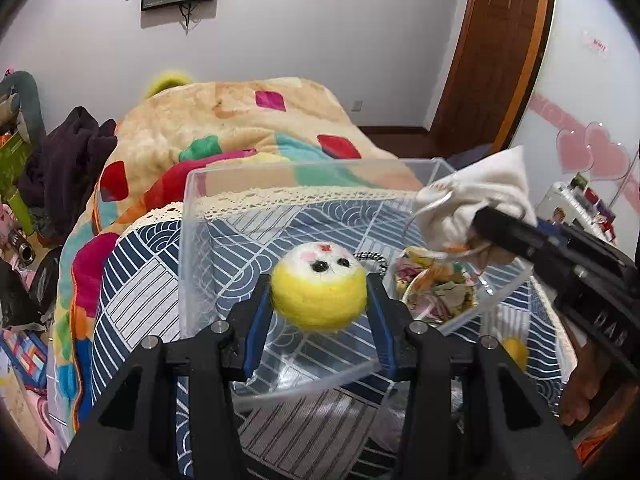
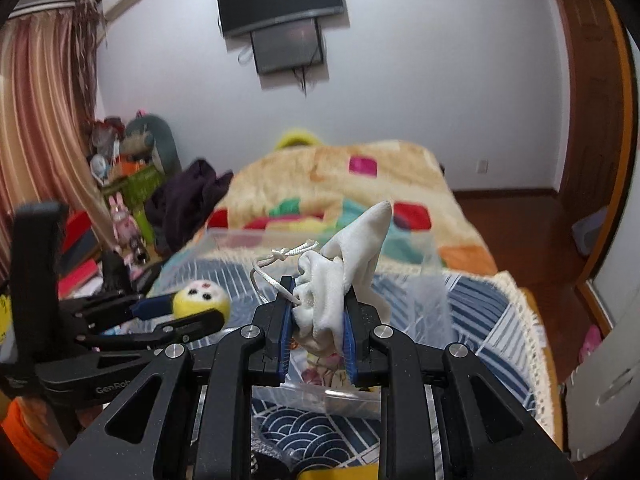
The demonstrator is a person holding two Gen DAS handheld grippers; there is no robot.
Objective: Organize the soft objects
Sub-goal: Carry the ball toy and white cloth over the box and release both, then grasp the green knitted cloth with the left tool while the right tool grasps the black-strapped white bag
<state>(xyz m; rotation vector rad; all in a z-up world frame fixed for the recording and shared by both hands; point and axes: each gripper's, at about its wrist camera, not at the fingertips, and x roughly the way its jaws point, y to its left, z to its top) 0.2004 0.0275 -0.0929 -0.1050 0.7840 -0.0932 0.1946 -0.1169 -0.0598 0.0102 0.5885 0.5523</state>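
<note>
My left gripper [image 1: 319,294] is shut on a yellow and white felt ball [image 1: 319,286] with a small face, held over the clear plastic box [image 1: 192,216] on the bed. My right gripper [image 2: 316,300] is shut on a white drawstring pouch [image 2: 348,256], held over the same box [image 2: 434,252]. The pouch [image 1: 476,196] and the right gripper also show at the right of the left wrist view. The ball [image 2: 202,296] and the left gripper [image 2: 188,312] show at the left of the right wrist view. A floral item [image 1: 436,286] and a black-and-white cord [image 1: 372,258] lie inside the box.
The box stands on a blue and white patterned cloth [image 1: 140,288] with a lace edge. Behind it lies a colourful blanket [image 1: 240,120]. A second yellow ball [image 1: 516,350] lies outside the box at the right. Clutter and dark clothing [image 1: 68,160] line the left side.
</note>
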